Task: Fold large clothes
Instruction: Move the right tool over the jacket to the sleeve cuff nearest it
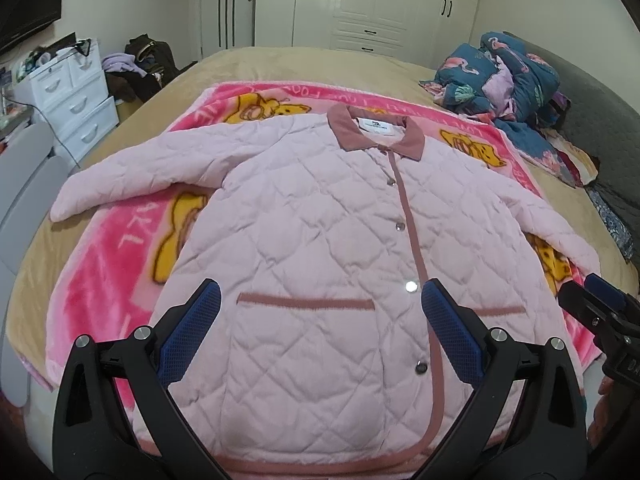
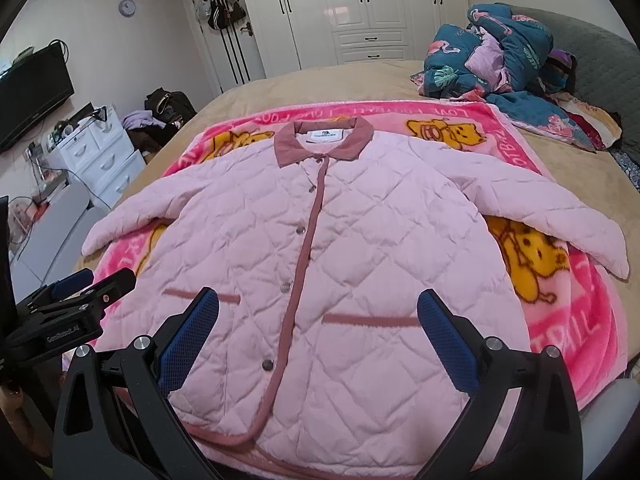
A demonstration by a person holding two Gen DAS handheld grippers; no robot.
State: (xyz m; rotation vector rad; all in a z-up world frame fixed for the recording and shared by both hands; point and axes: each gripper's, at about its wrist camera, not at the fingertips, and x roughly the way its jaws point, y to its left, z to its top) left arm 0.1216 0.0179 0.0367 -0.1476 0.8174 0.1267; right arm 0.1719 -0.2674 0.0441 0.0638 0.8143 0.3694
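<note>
Pink quilted jacket (image 1: 320,240) spread flat, front up, buttoned, on a pink cartoon-bear blanket (image 1: 120,280) laid over a tan-covered bed (image 1: 280,60). Dusty-rose collar (image 1: 376,130) at the jacket's far end, with a white label inside; matching rose trim down the placket, across two pocket openings and along the near hem. Both sleeves angled outward from the jacket's shoulders, cuffs lying past the blanket's side edges or close to them. Left gripper (image 1: 320,304) poised above the jacket's near hem, blue-padded fingers (image 1: 192,332) wide apart, nothing between them. Right gripper (image 2: 318,308) likewise above the jacket's near hem, fingers (image 2: 448,340) spread wide, holding nothing. Each gripper glimpsed at the edge of the other's view, beside the jacket's lower corners. Beyond the jacket's collar, white wardrobe (image 2: 360,12) against the far wall. To the right of the jacket, near the headboard, crumpled teal flamingo-print quilt (image 2: 500,60). To the left of the jacket, off the bed, white drawer unit (image 2: 100,152) and a dark television (image 2: 32,88).
</note>
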